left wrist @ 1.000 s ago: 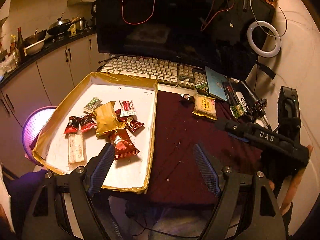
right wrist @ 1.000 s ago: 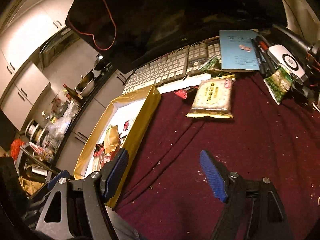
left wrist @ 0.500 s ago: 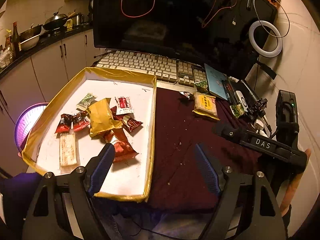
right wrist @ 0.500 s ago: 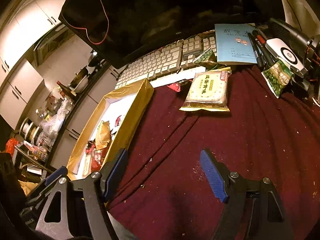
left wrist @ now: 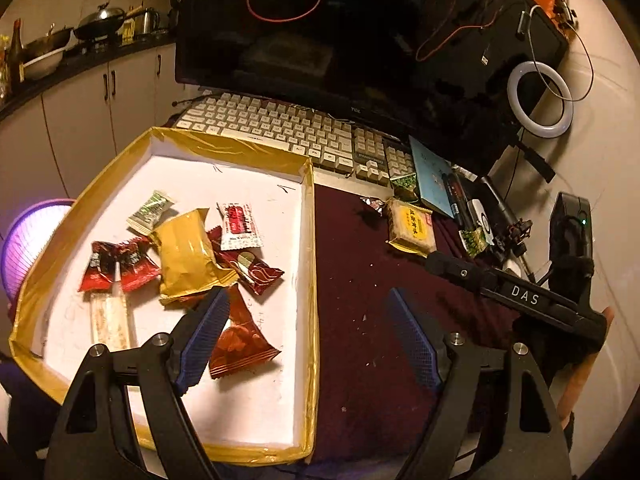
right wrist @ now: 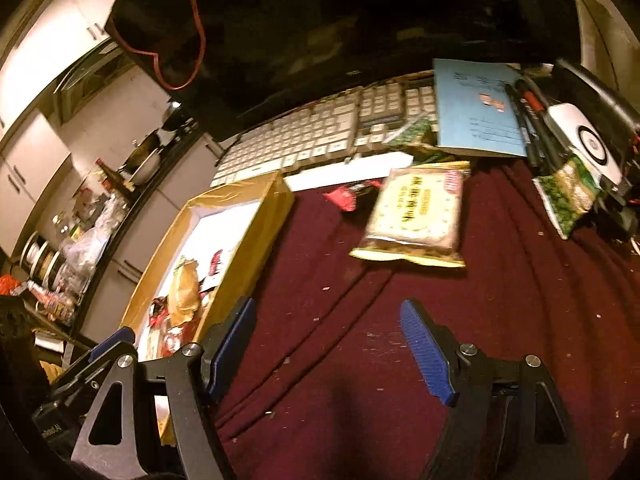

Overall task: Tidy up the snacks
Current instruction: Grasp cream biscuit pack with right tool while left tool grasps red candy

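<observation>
Left gripper [left wrist: 308, 340]: jaws spread wide, nothing between them. It sits at the lower centre of the left wrist view, its left finger over the gold-edged tray [left wrist: 310, 264] and its right finger over the dark red cloth [left wrist: 360, 280] that covers the surface.

Right gripper [right wrist: 326, 352]: jaws likewise wide apart and holding nothing, at the lower centre of the right wrist view, above the cloth. In the left wrist view its black body appears at the right edge.

Tray contents, left half of the left wrist view: a yellow packet [left wrist: 186, 256] in the middle, a white-and-red sachet [left wrist: 240, 226] just upper right of it, a green-and-white sachet [left wrist: 152, 212] upper left, two dark red sachets [left wrist: 118, 266] to the left, a clear long wrapper [left wrist: 108, 320] below those, a dark red wrapper [left wrist: 256, 270] partly under the yellow packet, and a red packet [left wrist: 240, 340] nearest the gripper.

Snacks outside the tray: a yellow biscuit pack [right wrist: 416, 216] lies flat on the cloth at centre right of the right wrist view, somewhat blurred. A small red wrapper [right wrist: 346, 196] lies just left of it. One green packet [right wrist: 568, 196] lies at the right edge against dark hardware; a second green packet [right wrist: 416, 136] rests above the biscuit pack, beside the blue booklet [right wrist: 476, 108].

A white keyboard [left wrist: 280, 132] and a dark monitor [left wrist: 340, 40] stand behind the tray.
</observation>
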Motion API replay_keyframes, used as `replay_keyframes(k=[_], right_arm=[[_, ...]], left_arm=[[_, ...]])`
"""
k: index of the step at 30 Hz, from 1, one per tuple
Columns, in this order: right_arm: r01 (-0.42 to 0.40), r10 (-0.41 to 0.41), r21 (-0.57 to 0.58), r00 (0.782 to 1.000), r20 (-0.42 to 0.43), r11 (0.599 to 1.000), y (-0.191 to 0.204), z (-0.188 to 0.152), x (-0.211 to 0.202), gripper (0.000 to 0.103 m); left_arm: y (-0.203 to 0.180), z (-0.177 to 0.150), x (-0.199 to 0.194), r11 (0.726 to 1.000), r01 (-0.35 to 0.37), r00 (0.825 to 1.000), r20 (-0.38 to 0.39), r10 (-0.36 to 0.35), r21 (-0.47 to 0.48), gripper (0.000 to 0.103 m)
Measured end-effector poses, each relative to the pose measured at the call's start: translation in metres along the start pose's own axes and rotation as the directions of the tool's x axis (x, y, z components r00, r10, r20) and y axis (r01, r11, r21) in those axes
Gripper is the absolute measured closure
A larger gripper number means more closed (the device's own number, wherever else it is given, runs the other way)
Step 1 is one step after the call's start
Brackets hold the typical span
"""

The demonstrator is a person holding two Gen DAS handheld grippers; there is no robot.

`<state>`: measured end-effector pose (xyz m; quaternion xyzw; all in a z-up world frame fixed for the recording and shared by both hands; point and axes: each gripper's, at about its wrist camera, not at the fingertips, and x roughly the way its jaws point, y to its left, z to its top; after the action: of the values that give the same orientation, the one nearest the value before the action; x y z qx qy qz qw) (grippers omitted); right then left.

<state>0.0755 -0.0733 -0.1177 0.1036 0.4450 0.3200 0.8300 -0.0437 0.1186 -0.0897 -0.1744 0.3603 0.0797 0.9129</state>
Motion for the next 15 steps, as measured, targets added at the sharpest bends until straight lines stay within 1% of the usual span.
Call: replay_keyframes(k=[3,5,9,12,15], right_arm=[[0.024,-0.024,0.018,1.000,-0.015,1.000,-0.011,0.002,0.006,0.028],[0.049,-0.049,0.021,0.999,-0.006,0.999,-0.017,0.009,0.008,0.028],[0.071,-0.070,0.120,0.997,-0.017,0.990,-0.048,0.035,0.026,0.027],[0.133,-0.130,0.130,0.991,-0.033,0.983,-0.060,0.049,0.045,0.027],[0.230,-0.224,0.088,0.972,-0.066,0.969,-0.056,0.056,0.068,0.028]], left_arm=[[-0.004,0.003,0.005,1.000,0.015,1.000,-0.017,-0.015,-0.001,0.022],[-0.007,0.003,0.006,1.000,0.019,1.000,-0.017,-0.019,0.010,0.022],[-0.013,0.007,0.010,1.000,0.020,0.999,-0.026,-0.020,0.010,0.022],[-0.017,0.009,0.013,1.000,0.016,0.999,-0.033,-0.016,0.011,0.022],[-0.022,0.011,0.014,0.999,-0.001,0.999,-0.033,0.002,0.036,0.022]])
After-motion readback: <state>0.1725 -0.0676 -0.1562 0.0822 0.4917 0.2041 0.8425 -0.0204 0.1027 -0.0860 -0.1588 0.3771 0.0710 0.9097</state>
